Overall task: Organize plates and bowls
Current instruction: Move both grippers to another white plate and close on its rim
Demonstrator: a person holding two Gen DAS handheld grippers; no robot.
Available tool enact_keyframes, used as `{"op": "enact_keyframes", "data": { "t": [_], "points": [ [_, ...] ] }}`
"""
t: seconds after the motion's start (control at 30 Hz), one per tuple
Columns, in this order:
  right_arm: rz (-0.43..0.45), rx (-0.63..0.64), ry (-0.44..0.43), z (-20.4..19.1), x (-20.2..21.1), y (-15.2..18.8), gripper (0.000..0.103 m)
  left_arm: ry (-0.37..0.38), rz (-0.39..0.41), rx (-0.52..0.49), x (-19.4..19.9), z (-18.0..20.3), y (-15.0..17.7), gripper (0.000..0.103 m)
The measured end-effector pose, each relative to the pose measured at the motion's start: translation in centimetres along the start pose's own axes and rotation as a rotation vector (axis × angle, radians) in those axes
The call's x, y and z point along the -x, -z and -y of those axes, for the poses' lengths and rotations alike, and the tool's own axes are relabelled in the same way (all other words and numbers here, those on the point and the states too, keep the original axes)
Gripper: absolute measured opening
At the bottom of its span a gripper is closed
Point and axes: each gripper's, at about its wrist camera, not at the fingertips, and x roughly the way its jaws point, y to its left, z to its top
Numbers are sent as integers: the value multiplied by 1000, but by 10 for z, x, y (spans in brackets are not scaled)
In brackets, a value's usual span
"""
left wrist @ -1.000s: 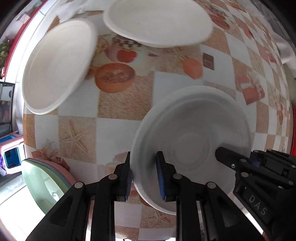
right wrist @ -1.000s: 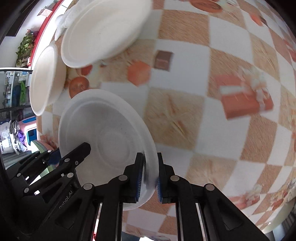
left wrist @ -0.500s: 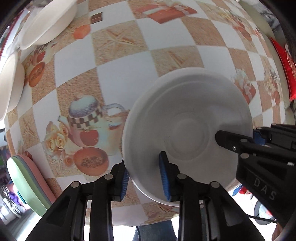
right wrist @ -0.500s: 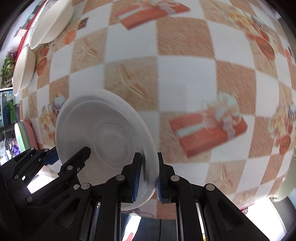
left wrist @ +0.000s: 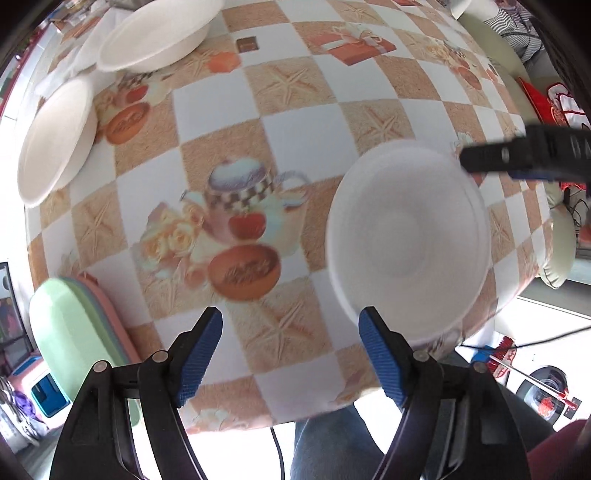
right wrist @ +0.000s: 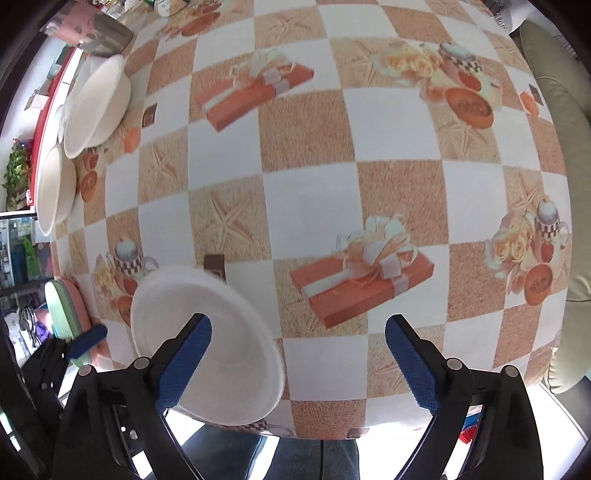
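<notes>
A white bowl [left wrist: 406, 236] rests on the checked tablecloth near the table's front edge; it also shows in the right wrist view [right wrist: 221, 350]. My left gripper [left wrist: 291, 354] is open and empty, just left of and in front of the bowl. My right gripper [right wrist: 297, 360] is open and empty, its left finger over the bowl's rim. Two more white bowls [left wrist: 155, 35] [left wrist: 55, 136] sit at the far left of the table. They also show in the right wrist view [right wrist: 98, 105] [right wrist: 55, 188].
A stack of green and pink plates [left wrist: 74, 325] sits at the table's left front corner, also visible in the right wrist view [right wrist: 64, 306]. A pink and grey container [right wrist: 92, 31] stands at the back left. A beige cushion [right wrist: 554, 110] lies beyond the right edge.
Both grippers have opened and let go of the white bowl, which now rests on the table. Both have drawn back from it.
</notes>
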Motion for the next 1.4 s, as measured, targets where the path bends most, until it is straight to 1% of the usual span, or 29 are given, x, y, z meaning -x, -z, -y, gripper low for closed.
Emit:
{"op": "enact_keyframes", "data": {
  "t": [0.03, 0.1, 0.17, 0.2, 0.27, 0.33, 0.37, 0.43, 0.53, 0.6, 0.73, 0.83, 1.0, 1.17, 1.4],
  "points": [
    [4, -5, -1, 0, 2, -3, 96, 10, 2, 4, 2, -6, 9, 80],
    [7, -11, -6, 8, 11, -22, 96, 18, -3, 10, 5, -11, 16, 80],
    [7, -11, -5, 6, 11, -25, 96, 29, 14, 17, 11, -14, 21, 80],
    [5, -8, -5, 14, 17, -38, 96, 30, 28, 20, 15, -14, 22, 80],
    [11, 5, -4, 11, 13, -37, 96, 22, 57, 27, 27, -18, 15, 80],
    [14, 22, -1, 0, 15, -36, 96, 7, 83, 41, 47, -31, 17, 80],
    [16, 27, -2, -7, 15, -35, 96, -4, 98, 53, 56, -33, 6, 80],
    [24, 39, 2, -15, 17, -37, 96, -24, 132, 80, 63, -44, 2, 80],
    [39, 65, 6, -25, 25, -48, 96, -57, 183, 134, 82, -64, -18, 80],
    [51, 81, 5, -32, 32, -58, 96, -76, 219, 175, 86, -83, -32, 80],
    [86, 115, 6, -49, 46, -84, 96, -122, 269, 260, 86, -111, -83, 80],
    [102, 130, 7, -66, 52, -105, 96, -175, 288, 291, 85, -130, -113, 80],
    [100, 134, -15, -92, 46, -143, 96, -249, 266, 303, 70, -155, -153, 79],
    [76, 139, -22, -109, 29, -173, 96, -327, 250, 246, 53, -165, -186, 79],
    [50, 115, -39, -121, 2, -202, 96, -330, 224, 224, 32, -178, -217, 79]
  ]
}}
